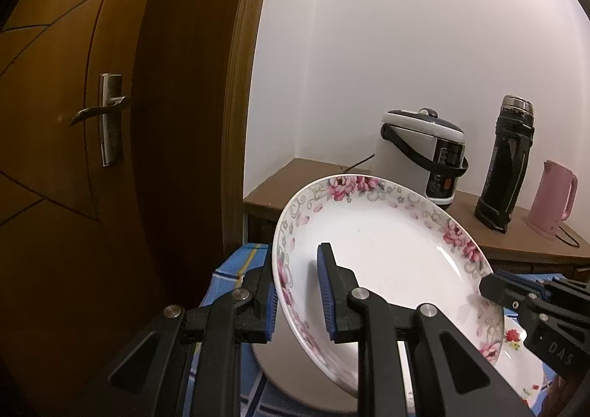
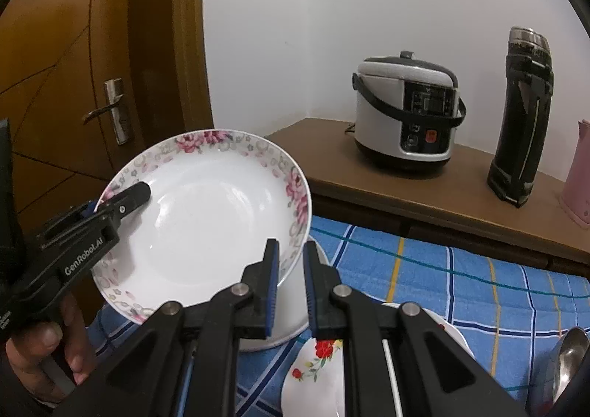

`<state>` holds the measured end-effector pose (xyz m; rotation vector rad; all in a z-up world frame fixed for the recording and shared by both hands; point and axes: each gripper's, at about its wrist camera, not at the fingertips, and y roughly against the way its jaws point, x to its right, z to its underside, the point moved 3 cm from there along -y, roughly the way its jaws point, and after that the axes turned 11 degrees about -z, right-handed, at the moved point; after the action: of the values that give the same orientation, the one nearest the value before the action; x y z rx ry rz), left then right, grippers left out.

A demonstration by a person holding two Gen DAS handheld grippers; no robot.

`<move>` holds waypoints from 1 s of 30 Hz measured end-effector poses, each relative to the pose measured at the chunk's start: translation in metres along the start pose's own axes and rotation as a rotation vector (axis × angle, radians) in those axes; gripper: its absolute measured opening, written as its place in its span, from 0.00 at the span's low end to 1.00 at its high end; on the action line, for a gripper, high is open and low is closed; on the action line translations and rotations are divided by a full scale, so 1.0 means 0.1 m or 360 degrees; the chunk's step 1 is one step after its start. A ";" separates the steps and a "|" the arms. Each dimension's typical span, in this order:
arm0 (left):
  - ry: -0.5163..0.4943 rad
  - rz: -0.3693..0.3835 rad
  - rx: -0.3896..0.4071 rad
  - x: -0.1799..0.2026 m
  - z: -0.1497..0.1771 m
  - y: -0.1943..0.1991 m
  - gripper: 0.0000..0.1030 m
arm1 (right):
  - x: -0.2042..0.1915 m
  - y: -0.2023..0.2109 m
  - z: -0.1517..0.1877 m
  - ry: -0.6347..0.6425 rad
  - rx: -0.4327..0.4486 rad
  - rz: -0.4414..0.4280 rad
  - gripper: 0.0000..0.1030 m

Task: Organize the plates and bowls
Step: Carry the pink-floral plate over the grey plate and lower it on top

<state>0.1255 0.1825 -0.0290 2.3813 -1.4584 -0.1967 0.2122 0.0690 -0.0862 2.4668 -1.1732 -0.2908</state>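
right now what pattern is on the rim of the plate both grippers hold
Pink flowers with grey scrollwork on the plate, clearest in the left wrist view.

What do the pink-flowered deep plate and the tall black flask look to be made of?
The white deep plate with pink floral rim looks like glazed ceramic or porcelain: glossy, with light reflections. It could be melamine. The tall black flask has a shiny band at the top that looks like metal, over a matte black, probably plastic casing.

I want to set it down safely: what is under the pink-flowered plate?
Under the pink-flowered plate stands a white upturned vessel on the blue checked cloth. Its upper part is covered, so contact is unclear.
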 end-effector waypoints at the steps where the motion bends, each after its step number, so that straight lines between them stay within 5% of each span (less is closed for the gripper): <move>1: 0.0003 0.0000 0.0007 0.00 0.00 -0.02 0.21 | 0.00 -0.02 0.01 0.0001 -0.0003 0.0007 0.13; 14: 0.0062 -0.0001 0.0048 -0.02 0.05 -0.25 0.21 | 0.04 -0.26 0.04 -0.0016 -0.0060 0.0050 0.13; 30: 0.0043 -0.0044 -0.0082 -0.02 0.17 -0.49 0.21 | 0.08 -0.36 0.06 -0.0033 -0.0047 0.0058 0.13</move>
<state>0.1603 0.2010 -0.0626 2.3548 -1.3920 -0.2056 0.2399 0.0817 -0.1069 2.4198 -1.2125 -0.3214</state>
